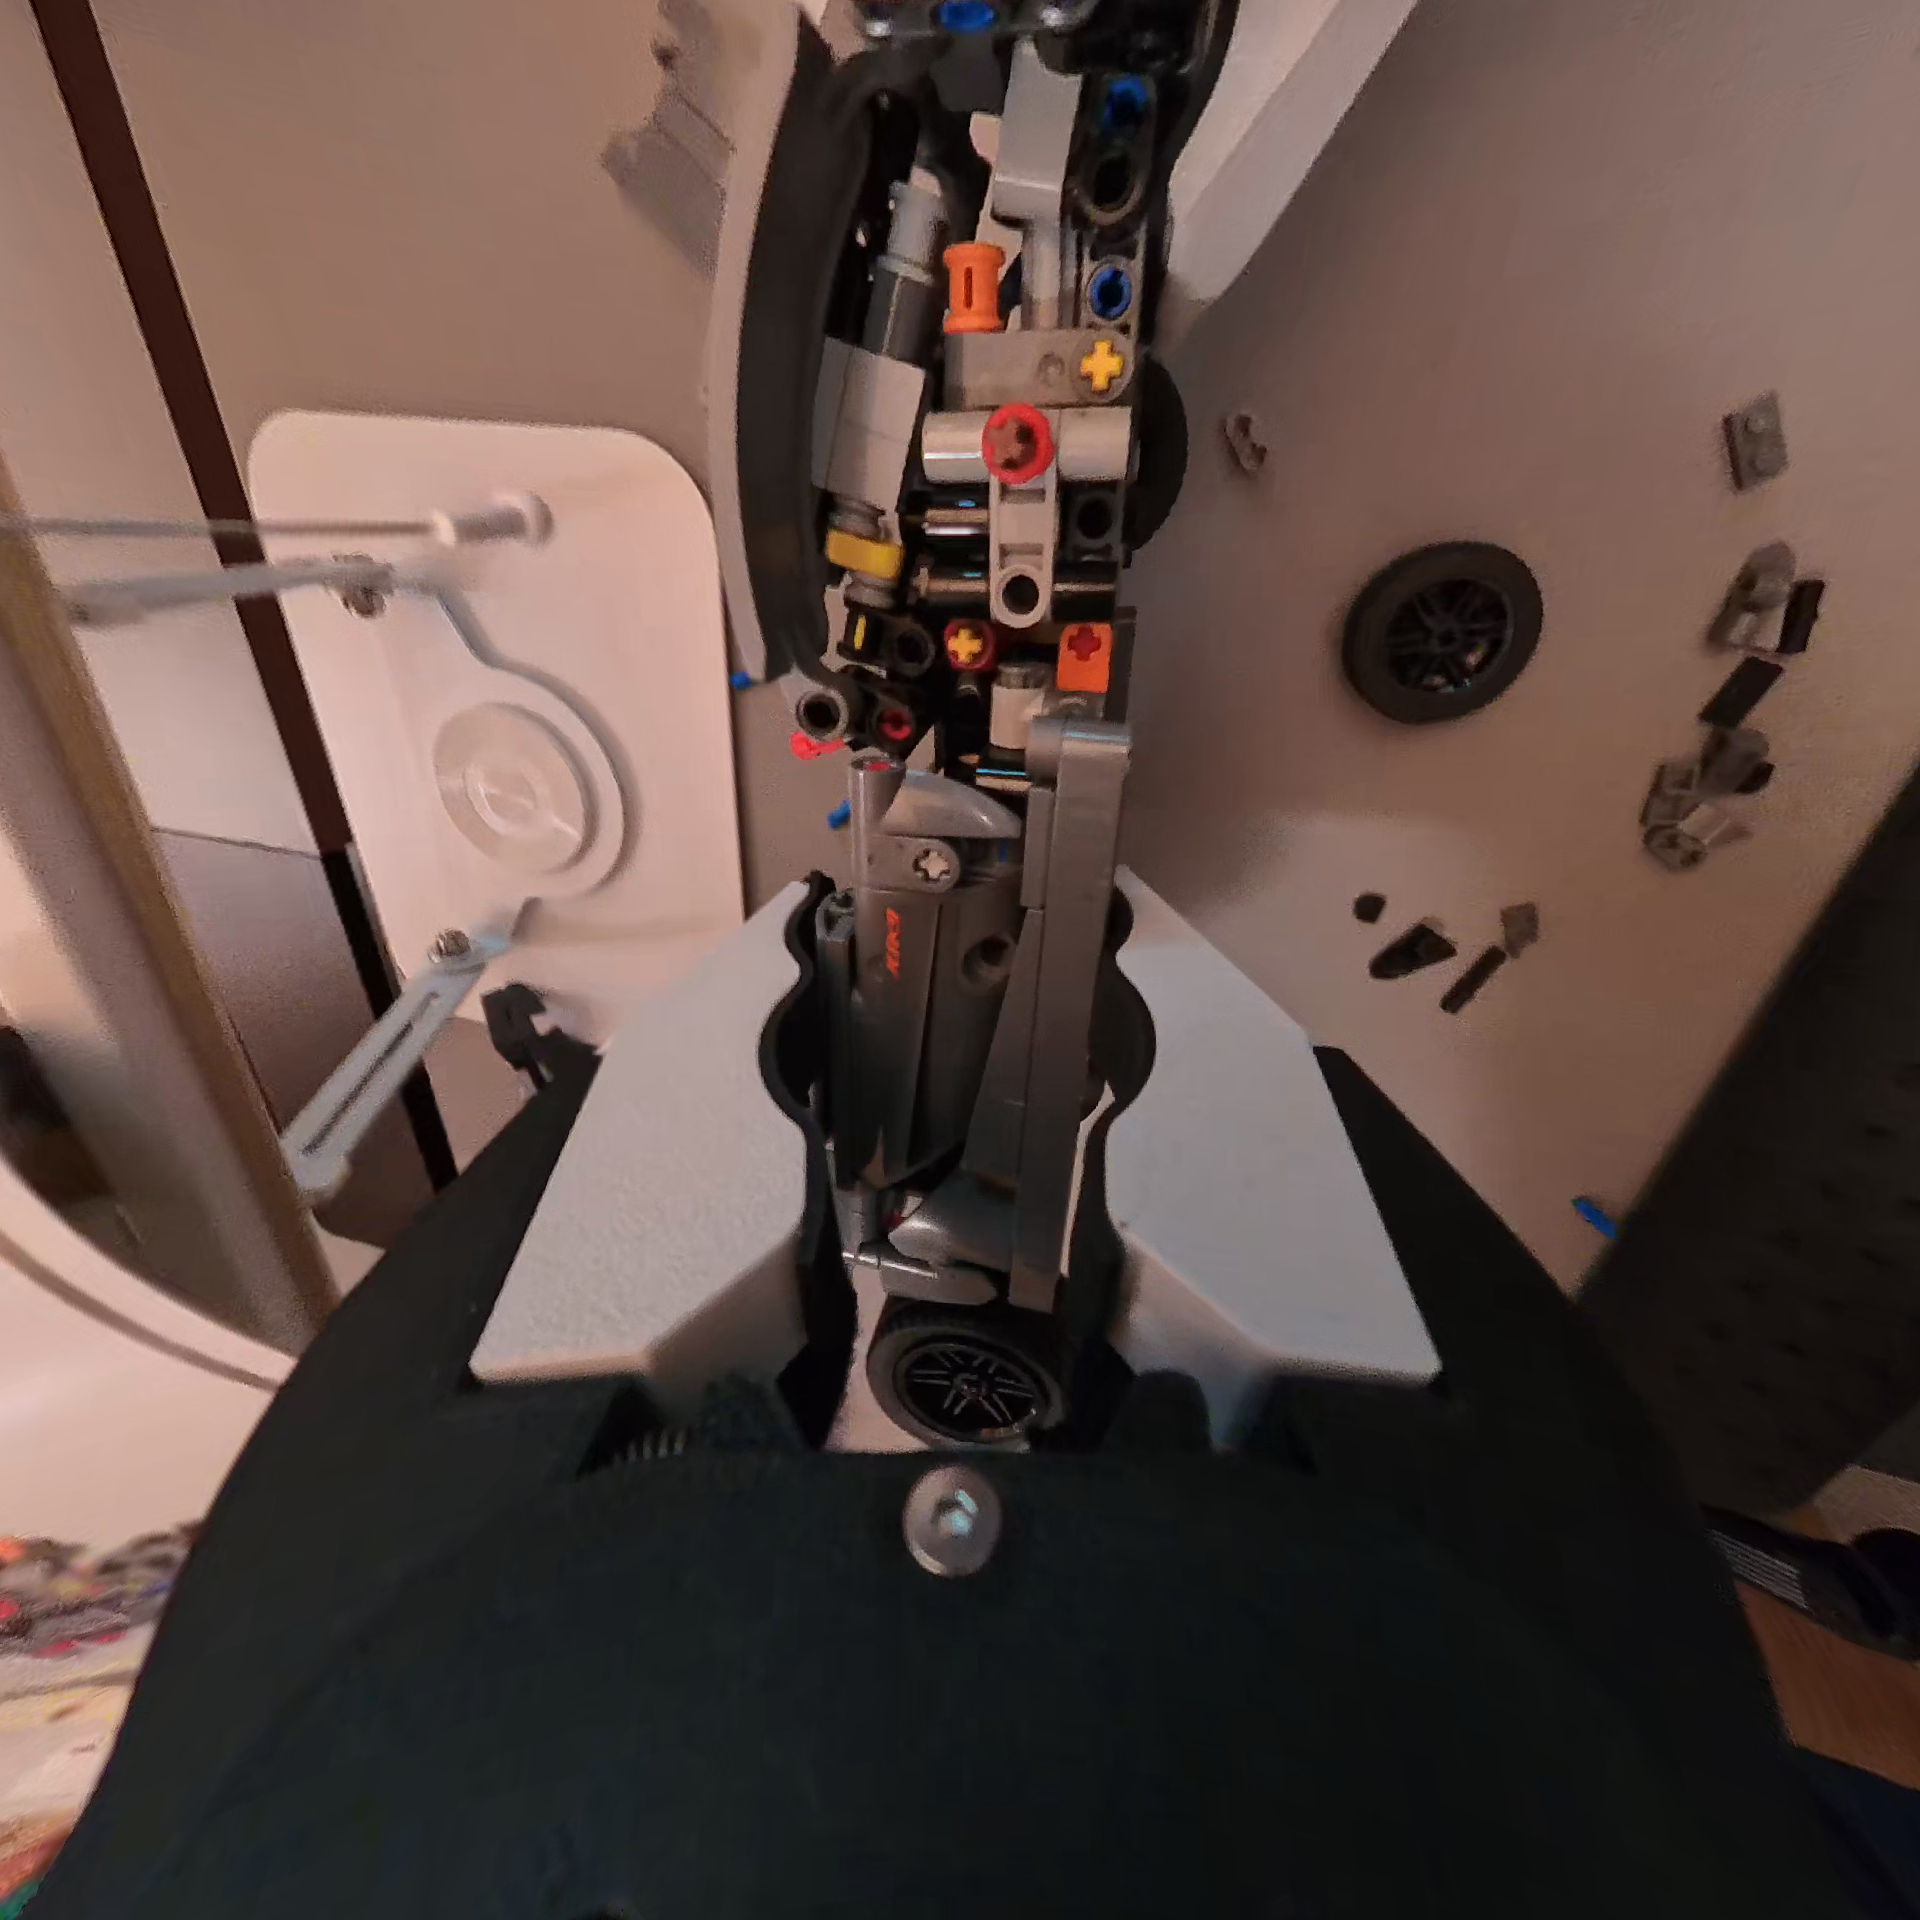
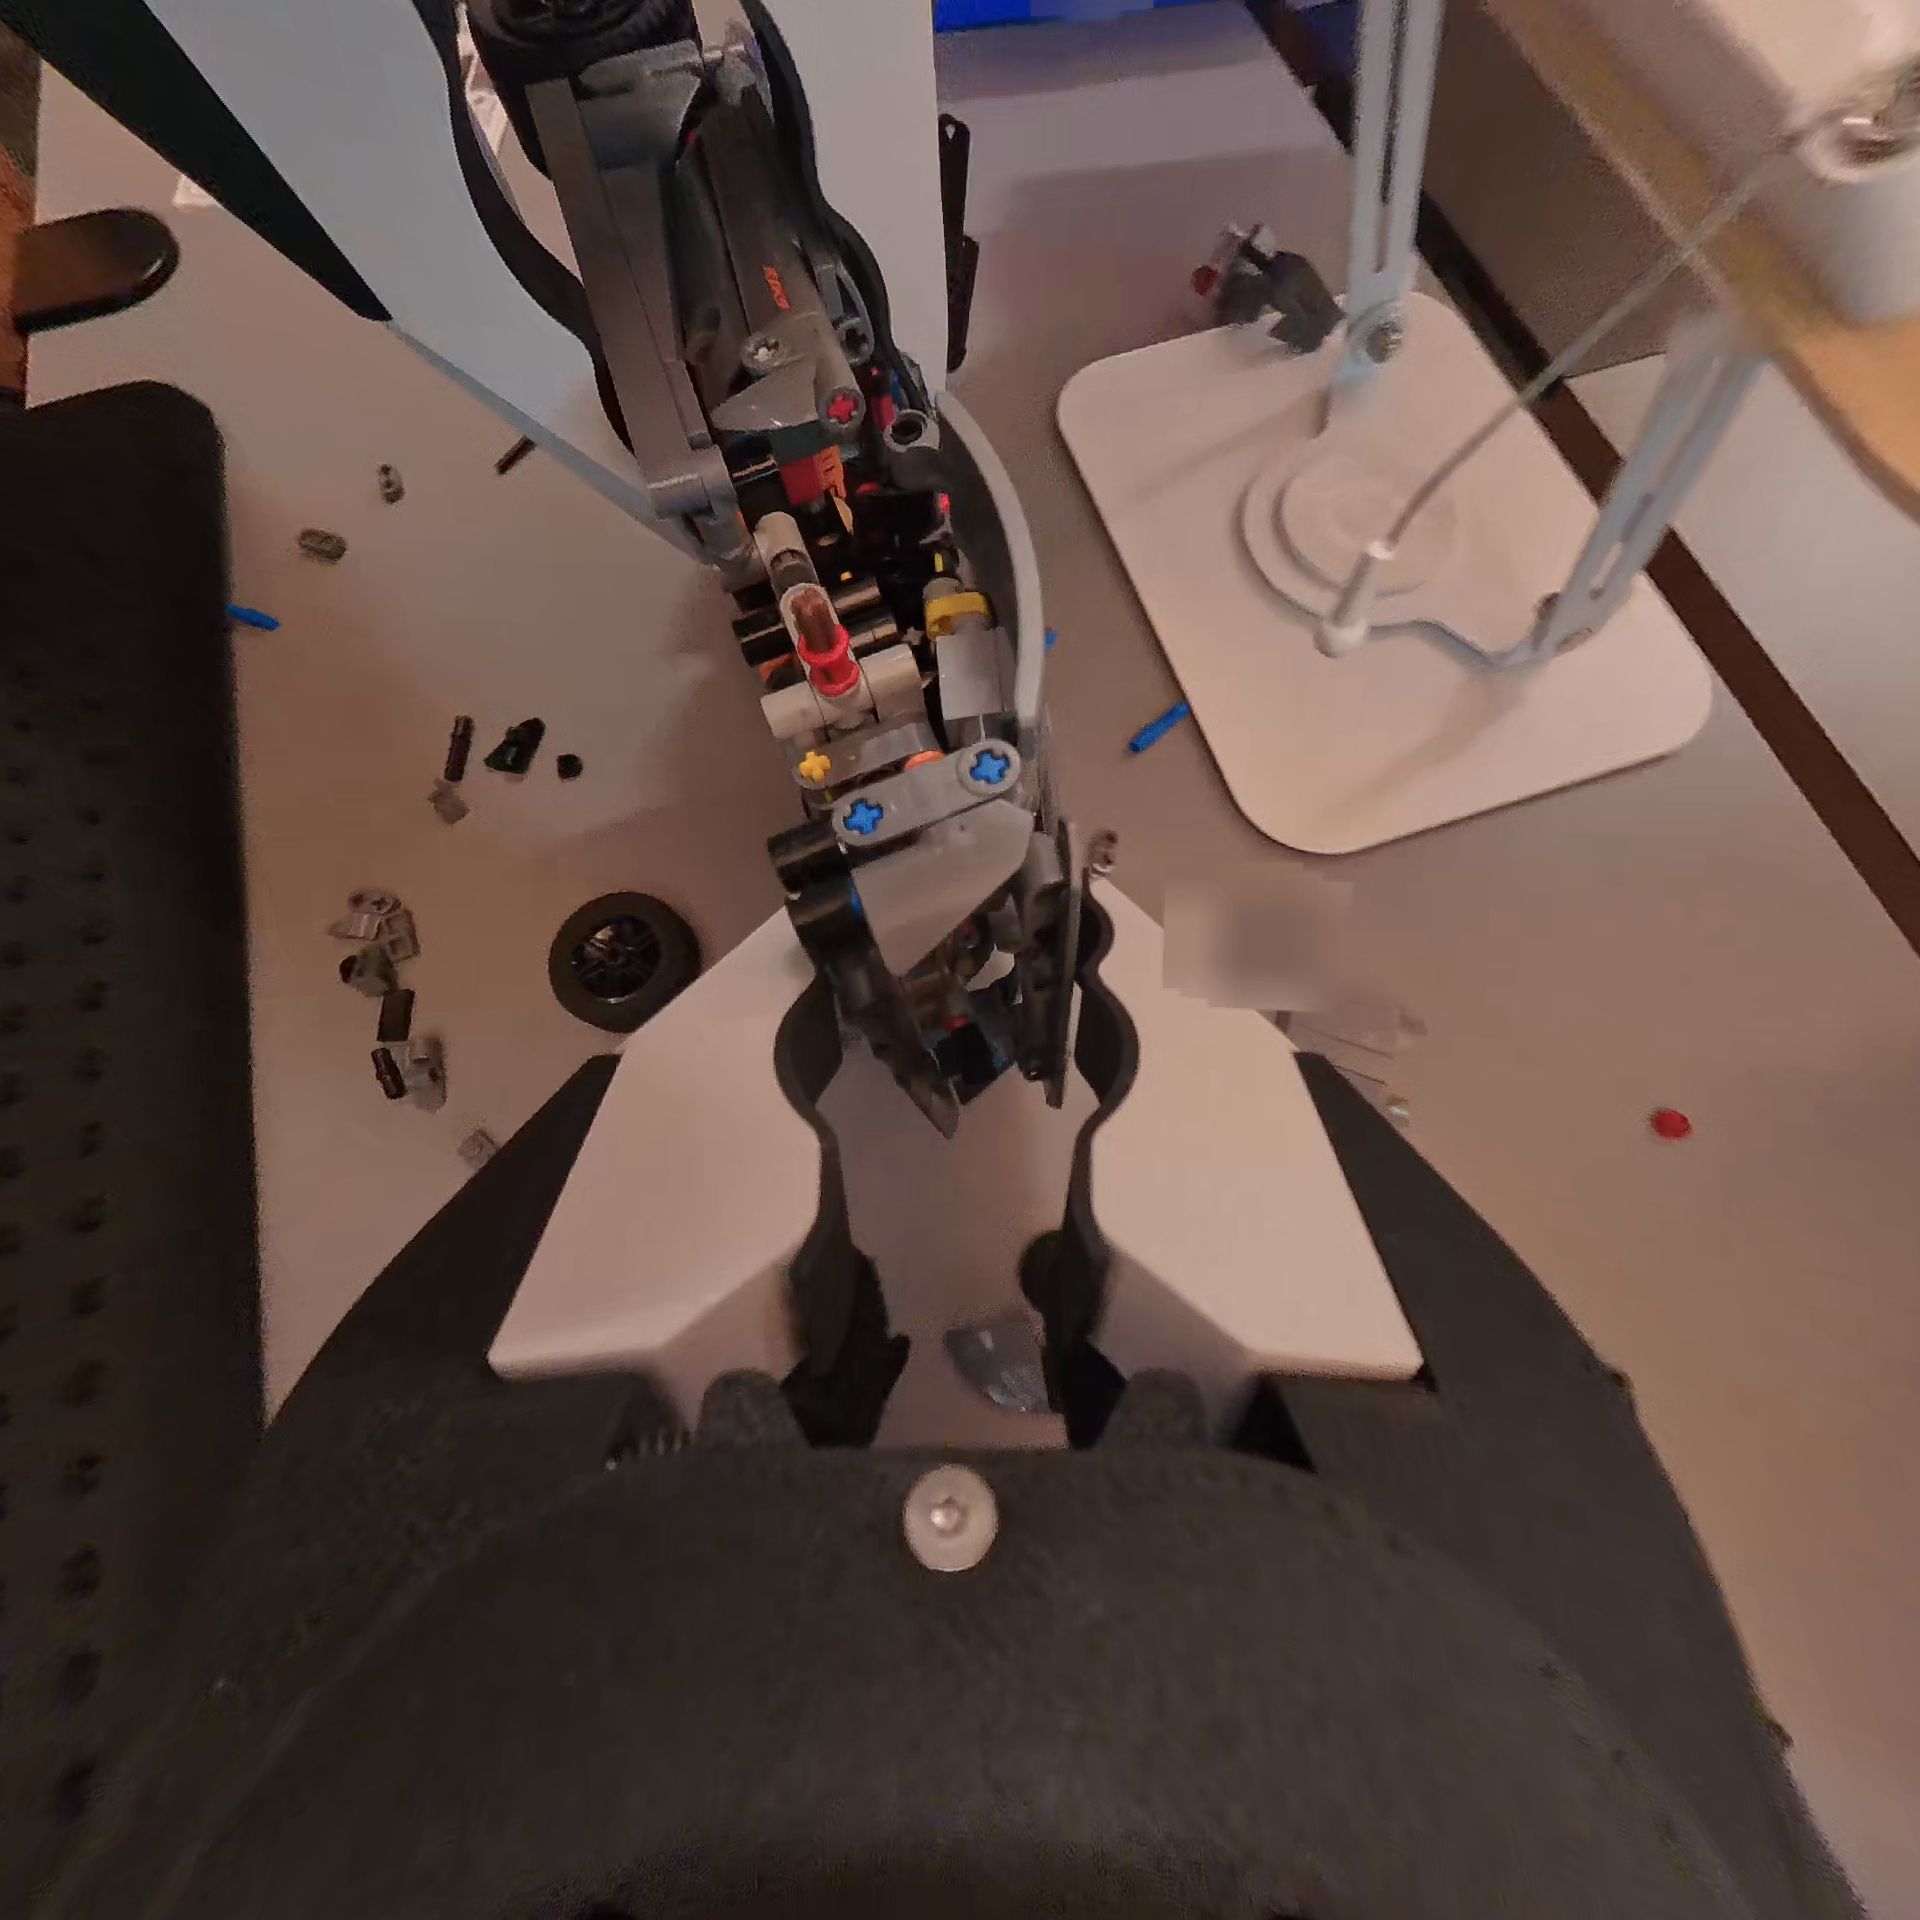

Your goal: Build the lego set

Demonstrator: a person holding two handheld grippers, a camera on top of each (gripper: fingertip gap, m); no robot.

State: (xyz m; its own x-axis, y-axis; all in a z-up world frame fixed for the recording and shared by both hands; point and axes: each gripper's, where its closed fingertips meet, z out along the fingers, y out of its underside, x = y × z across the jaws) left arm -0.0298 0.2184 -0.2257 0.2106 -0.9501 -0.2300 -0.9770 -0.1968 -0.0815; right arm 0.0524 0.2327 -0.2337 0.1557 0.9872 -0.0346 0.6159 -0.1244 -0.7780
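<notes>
The half-built lego car (image 1: pixel 966 665) is being held off the table (image 1: pixel 1299 727) between the two grippers, one at each end. Its dark grey end, where a fitted wheel (image 1: pixel 966 1377) is sitting, is being clamped by the left gripper (image 1: pixel 961 997), whose white fingers (image 1: pixel 665 1122) are being pressed against both sides of the bodywork. The opposite end of the car (image 2: pixel 883 665) is being gripped by the right gripper (image 2: pixel 951 997), with its fingers (image 2: pixel 686 1174) being closed narrowly around the black and grey frame beside two blue cross pins. The open middle of the car is being shown to both cameras, with red, yellow and orange pins visible in it.

A loose wheel (image 2: pixel 621 961) is lying flat on the table (image 2: pixel 1558 1039) just beside the car's right-gripper end. Beyond that wheel from the car, small grey and black pieces (image 2: pixel 390 997) are being left scattered, and a cluster of small dark parts (image 2: pixel 499 753) is lying farther along the same side. On the other side of the car, the white base (image 2: pixel 1382 665) of a lamp stand is resting on the table, with a blue pin (image 2: pixel 1158 725) lying between it and the car. A small red stud (image 2: pixel 1670 1123) is lying well apart from the car, beyond the base's near corner.
</notes>
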